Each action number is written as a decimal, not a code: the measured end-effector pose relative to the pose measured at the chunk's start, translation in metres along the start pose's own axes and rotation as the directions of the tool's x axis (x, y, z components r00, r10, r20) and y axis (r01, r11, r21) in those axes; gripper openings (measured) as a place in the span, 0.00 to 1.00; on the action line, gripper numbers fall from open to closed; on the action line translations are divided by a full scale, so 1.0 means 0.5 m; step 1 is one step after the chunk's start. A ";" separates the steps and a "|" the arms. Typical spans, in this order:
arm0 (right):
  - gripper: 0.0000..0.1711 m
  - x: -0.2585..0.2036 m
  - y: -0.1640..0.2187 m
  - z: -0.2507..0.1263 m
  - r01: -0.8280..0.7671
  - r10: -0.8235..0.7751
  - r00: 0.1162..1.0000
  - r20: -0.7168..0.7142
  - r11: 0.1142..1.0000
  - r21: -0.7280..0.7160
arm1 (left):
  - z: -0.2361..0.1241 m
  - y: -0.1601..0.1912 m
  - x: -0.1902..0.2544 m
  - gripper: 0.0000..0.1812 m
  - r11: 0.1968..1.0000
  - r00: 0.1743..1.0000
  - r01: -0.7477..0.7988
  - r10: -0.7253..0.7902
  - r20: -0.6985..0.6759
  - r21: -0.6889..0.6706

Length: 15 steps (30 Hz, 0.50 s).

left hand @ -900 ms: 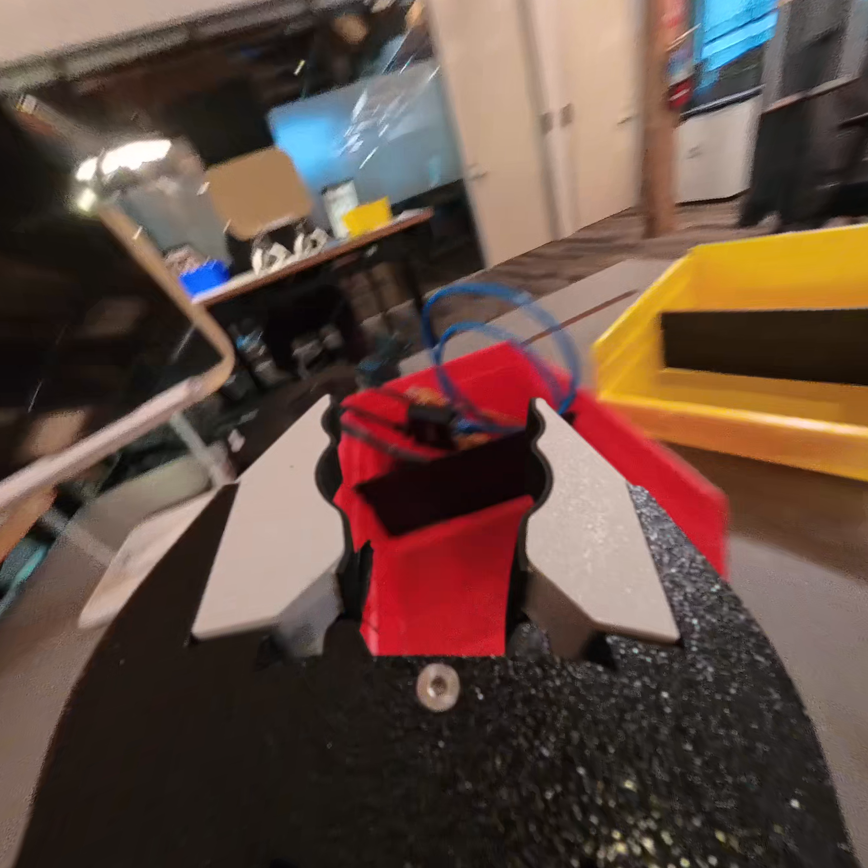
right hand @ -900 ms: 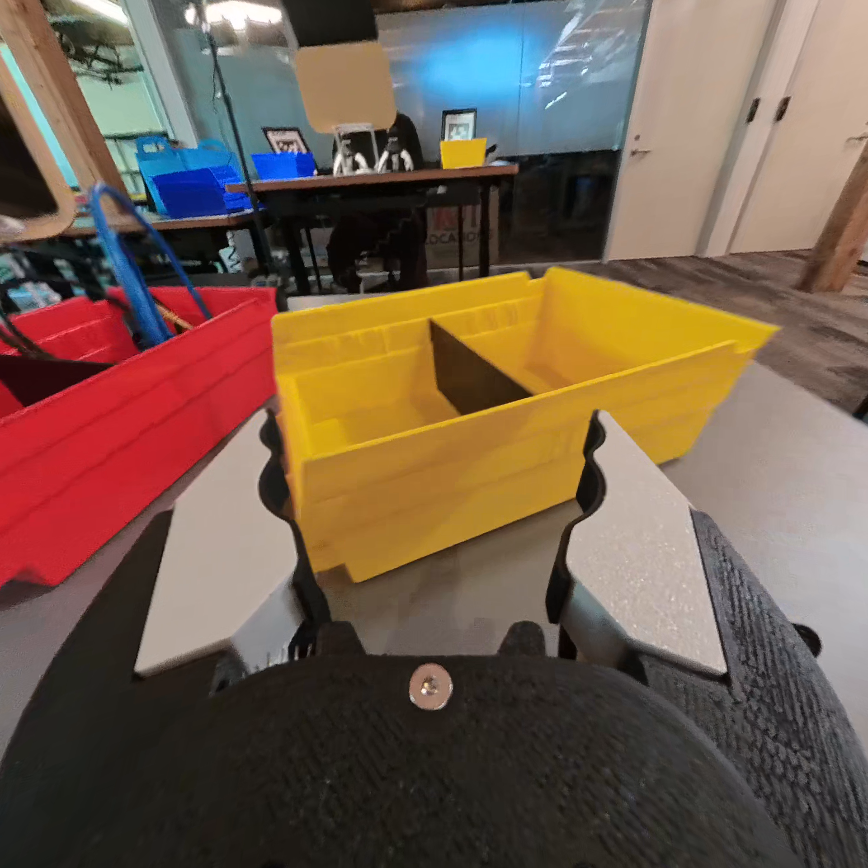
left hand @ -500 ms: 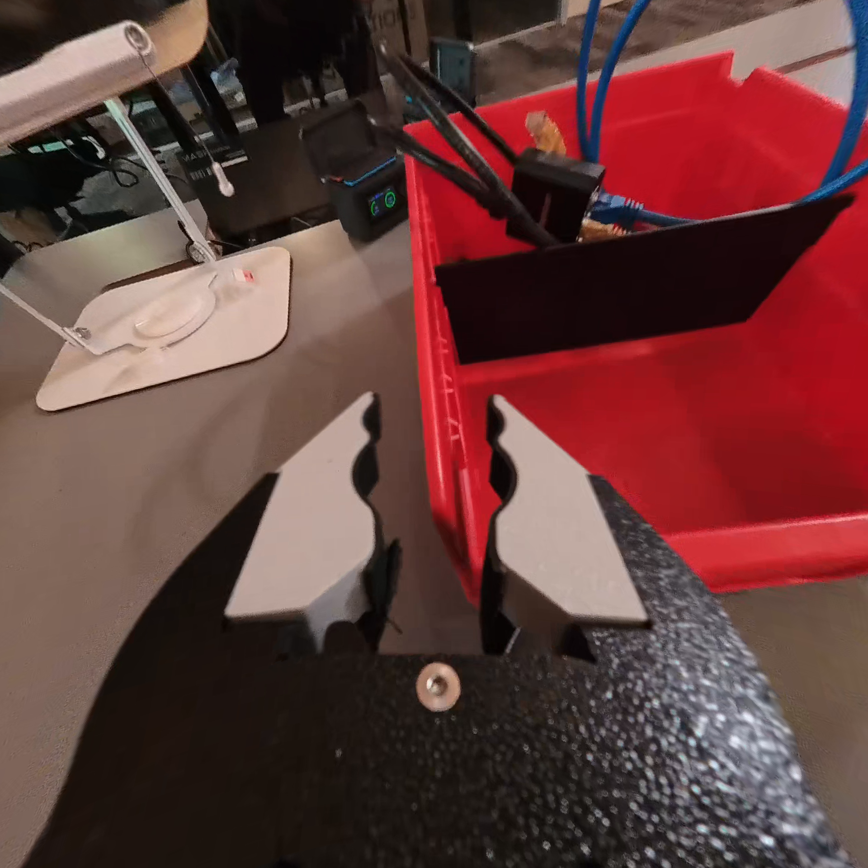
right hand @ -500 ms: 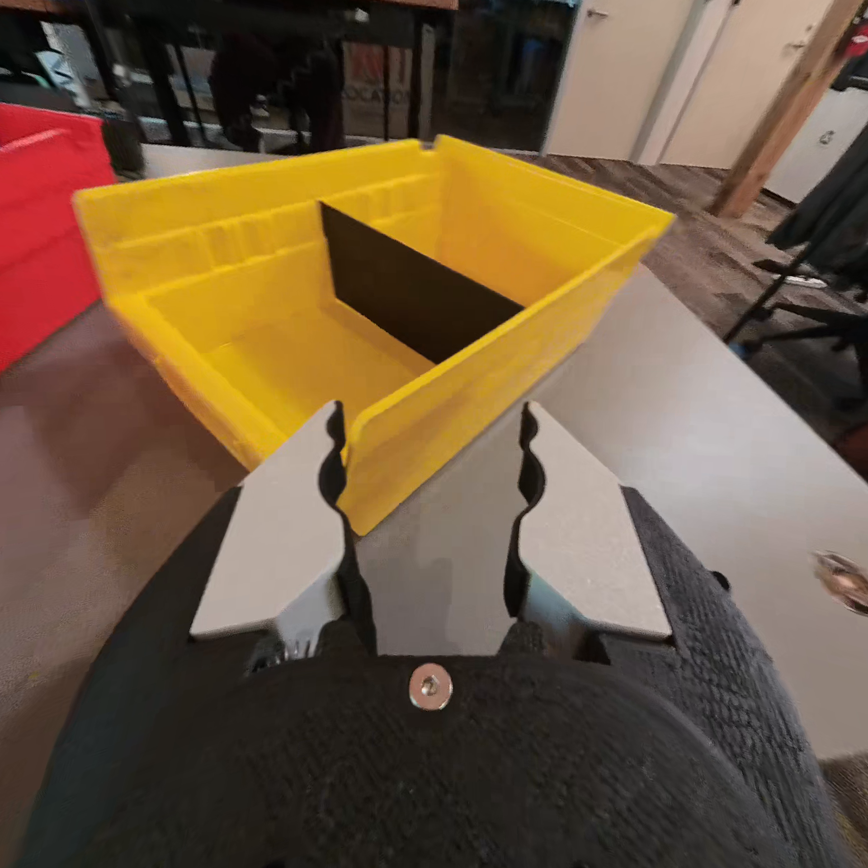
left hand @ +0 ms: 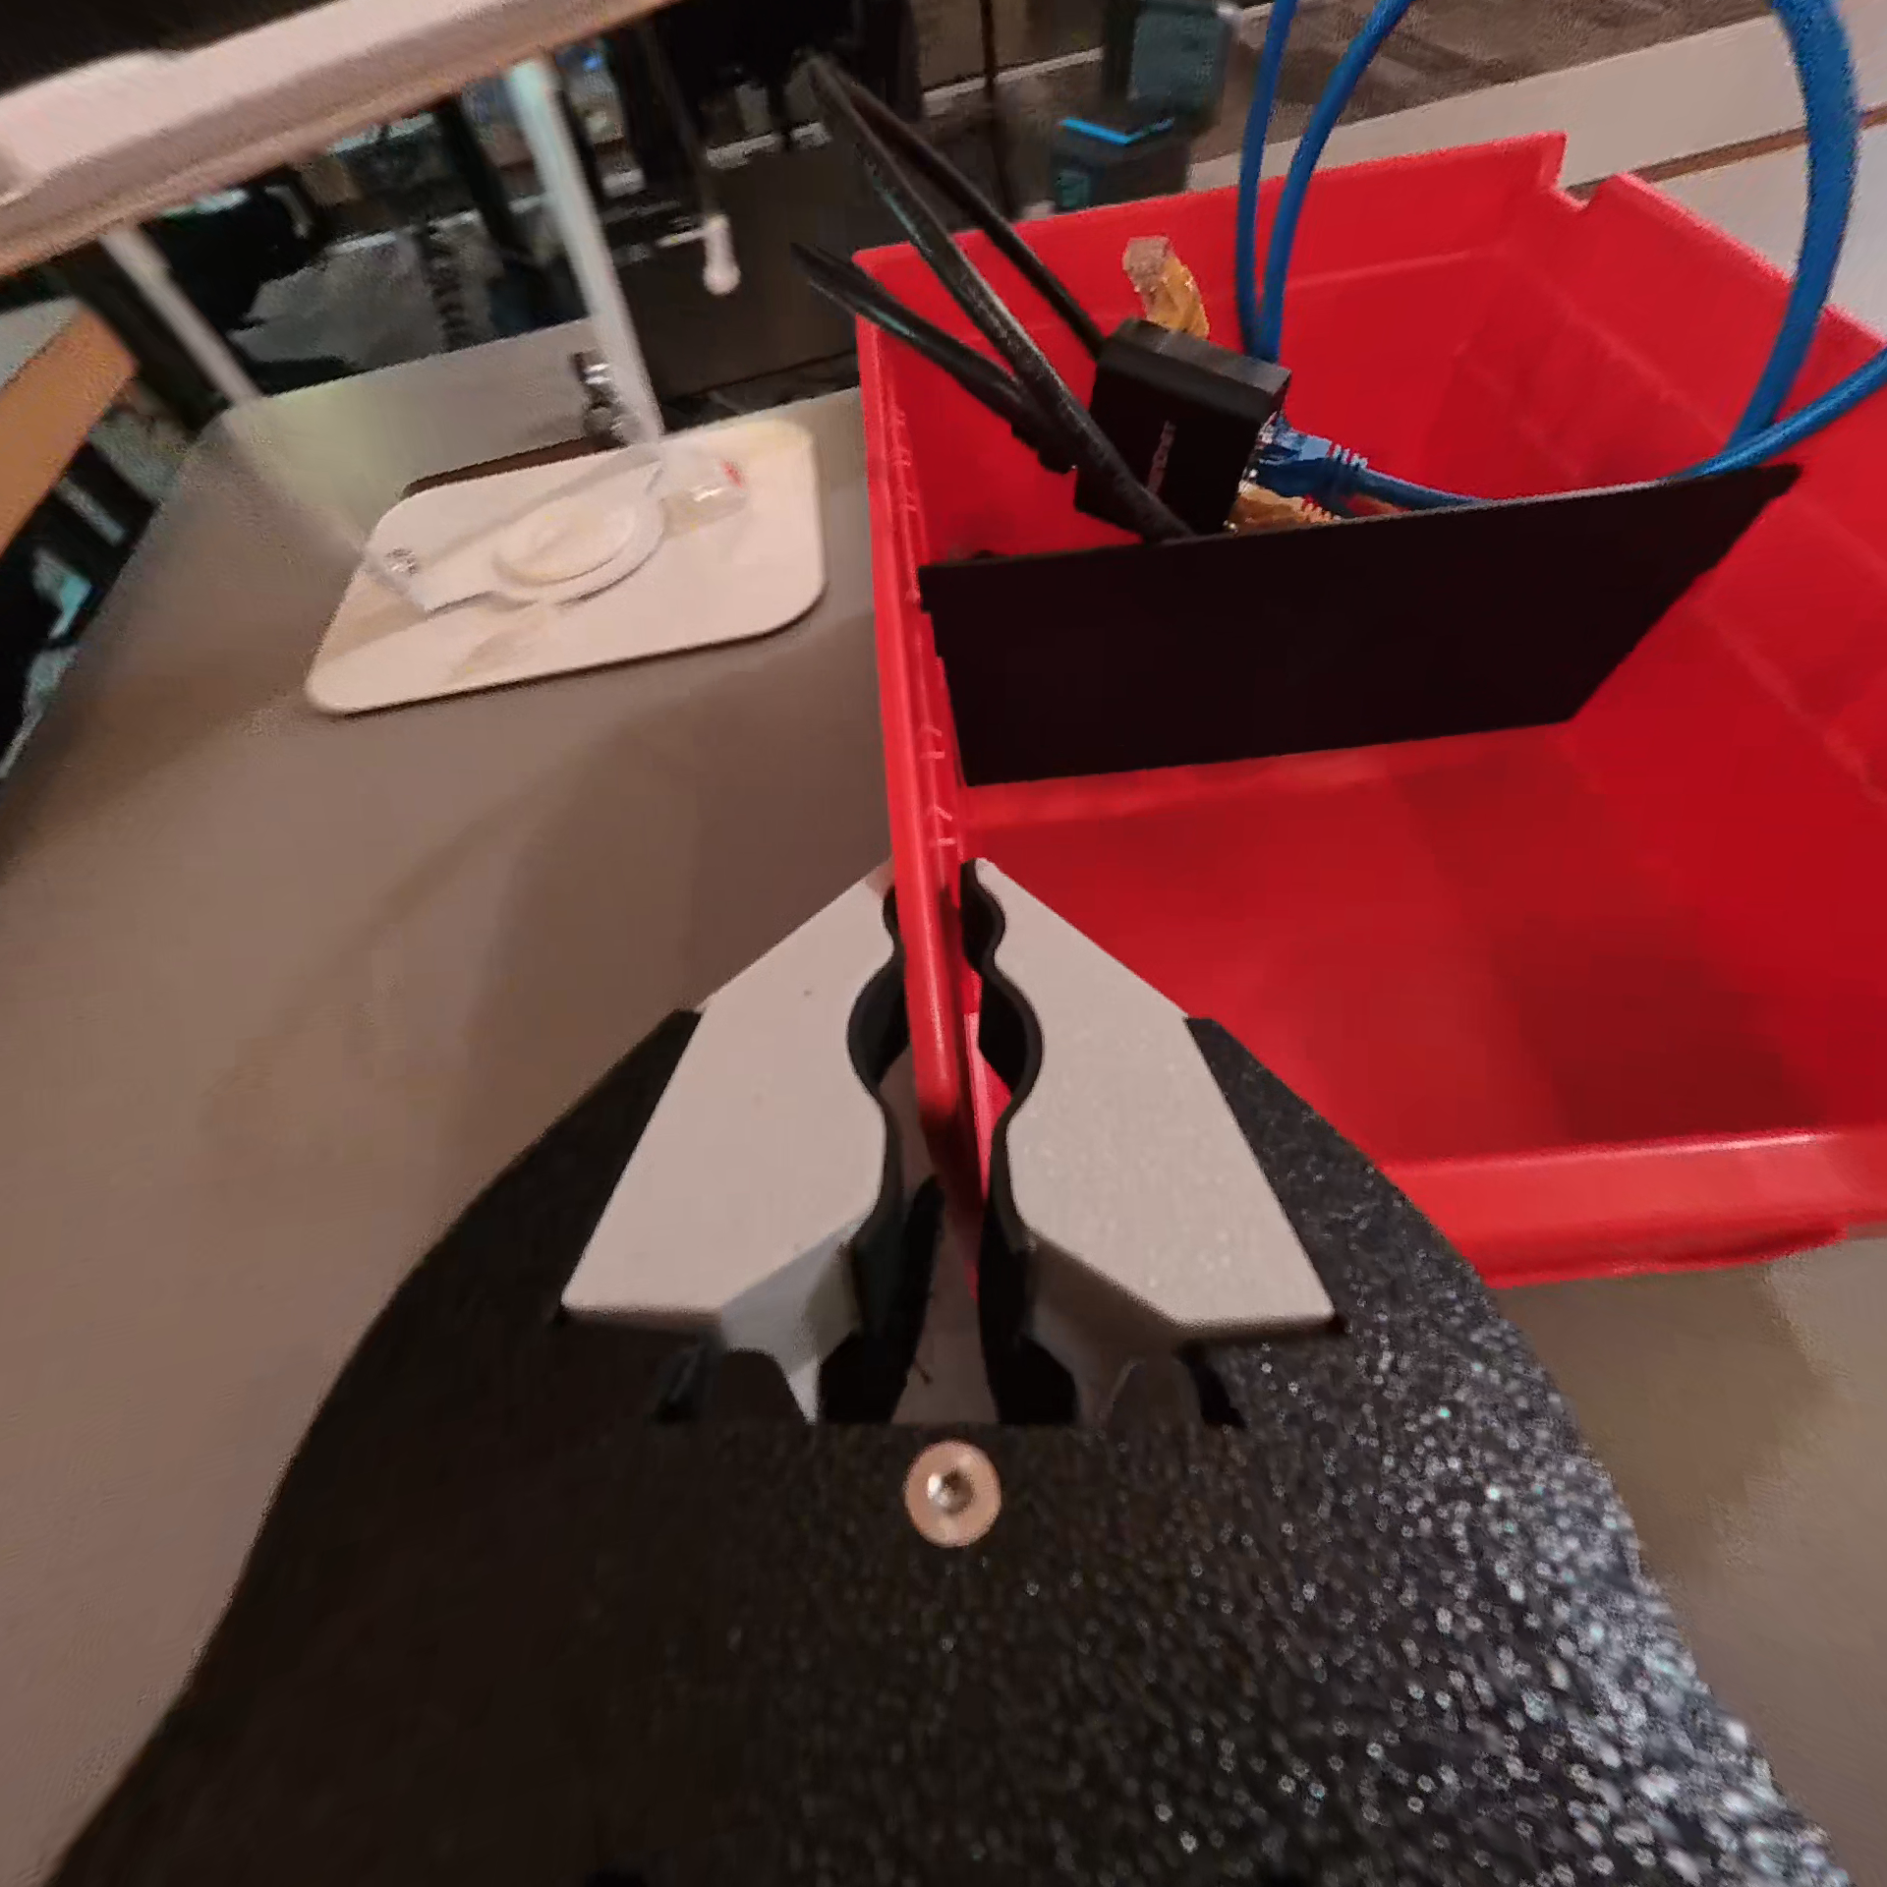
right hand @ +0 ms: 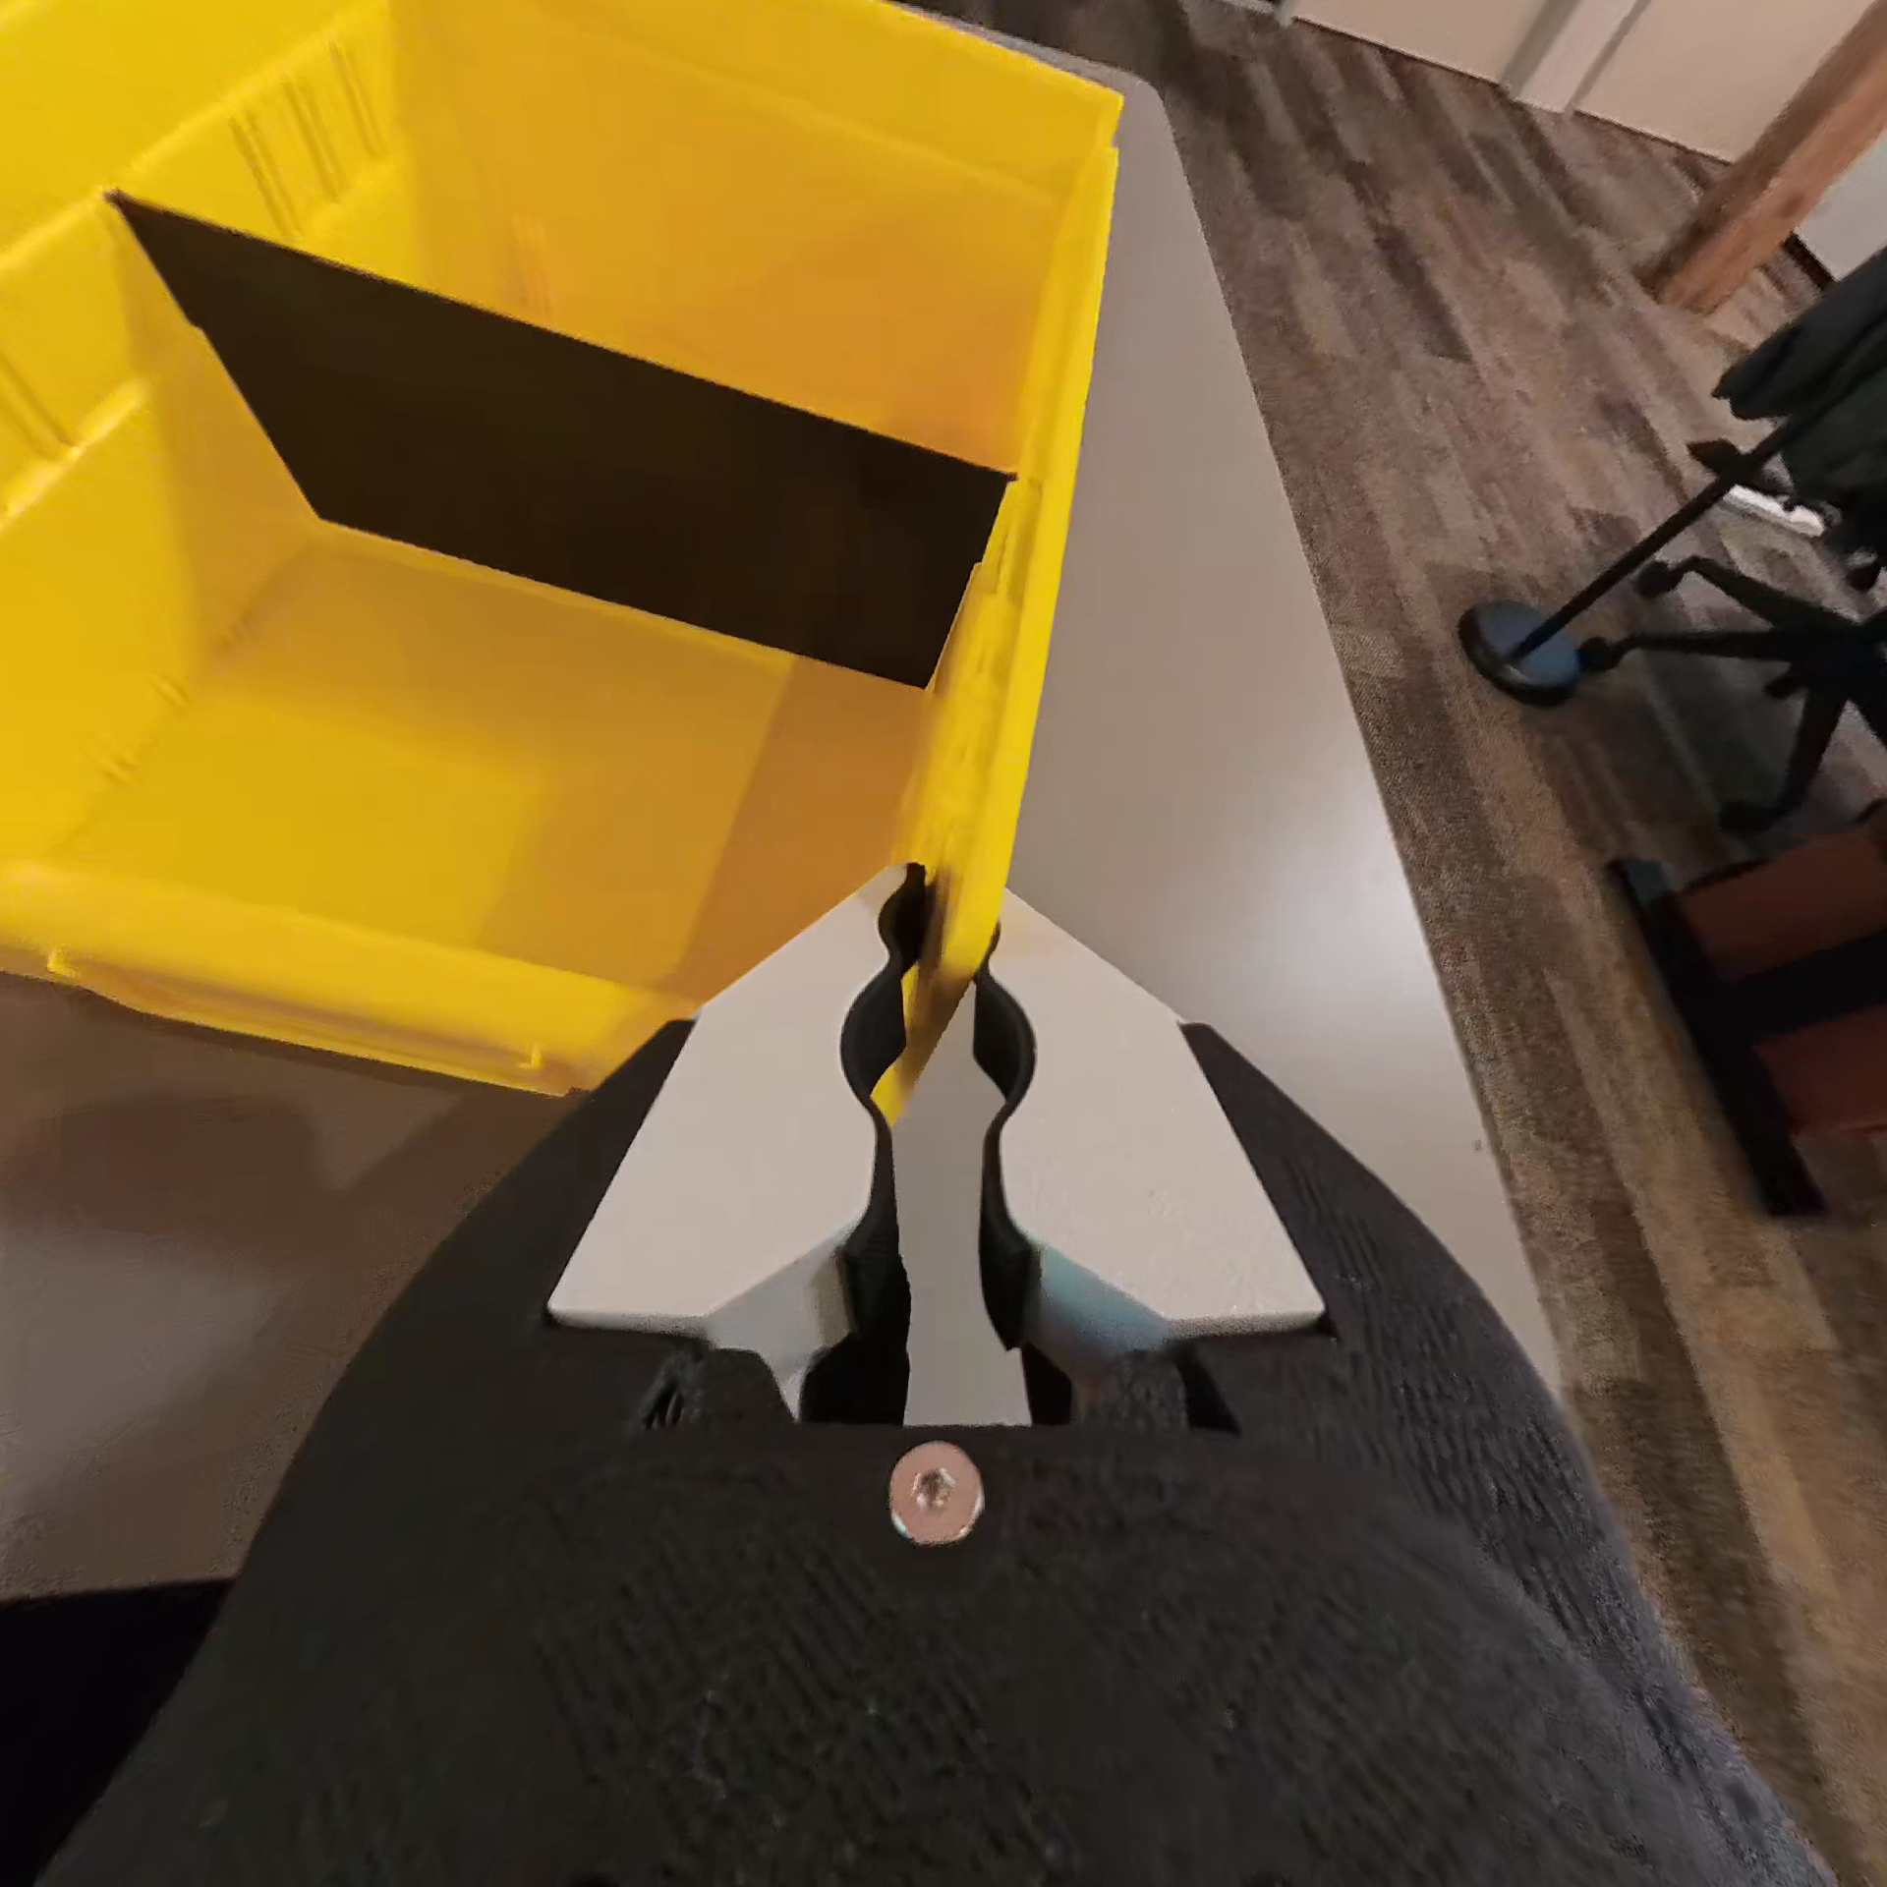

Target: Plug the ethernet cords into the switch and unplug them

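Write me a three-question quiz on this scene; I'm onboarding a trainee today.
1. True or false: the left gripper clamps the red plastic bin's side wall.
2. Which compartment of the red plastic bin holds the blue ethernet cords: A near, B behind the black divider?
3. What does the right gripper grip?

Key: 1 true; 2 B; 3 the yellow plastic bin's corner wall.

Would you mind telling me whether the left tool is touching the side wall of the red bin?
Touching. In the left wrist view the left tool straddles the red bin wall, both fingers pressed against it with no gap.
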State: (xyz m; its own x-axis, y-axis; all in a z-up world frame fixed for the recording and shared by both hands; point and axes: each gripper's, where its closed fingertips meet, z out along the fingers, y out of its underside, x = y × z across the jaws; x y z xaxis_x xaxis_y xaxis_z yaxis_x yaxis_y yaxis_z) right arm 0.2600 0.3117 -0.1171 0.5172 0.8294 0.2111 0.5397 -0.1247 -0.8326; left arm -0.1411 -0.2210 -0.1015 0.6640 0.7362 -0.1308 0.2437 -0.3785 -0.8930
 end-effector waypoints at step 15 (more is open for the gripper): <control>0.24 -0.196 -0.321 -0.224 0.013 -0.147 0.977 0.152 0.761 0.649 | -0.148 -0.133 -0.097 0.22 0.894 0.929 -0.369 0.361 0.079 0.254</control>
State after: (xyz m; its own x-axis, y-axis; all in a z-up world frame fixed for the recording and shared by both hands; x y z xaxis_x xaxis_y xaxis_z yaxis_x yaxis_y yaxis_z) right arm 0.1970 0.1894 0.0533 0.3249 0.9119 0.2508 -0.0135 0.2696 -0.9629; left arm -0.1372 -0.2732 -0.0038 0.6491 0.5916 -0.4782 -0.2069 -0.4676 -0.8594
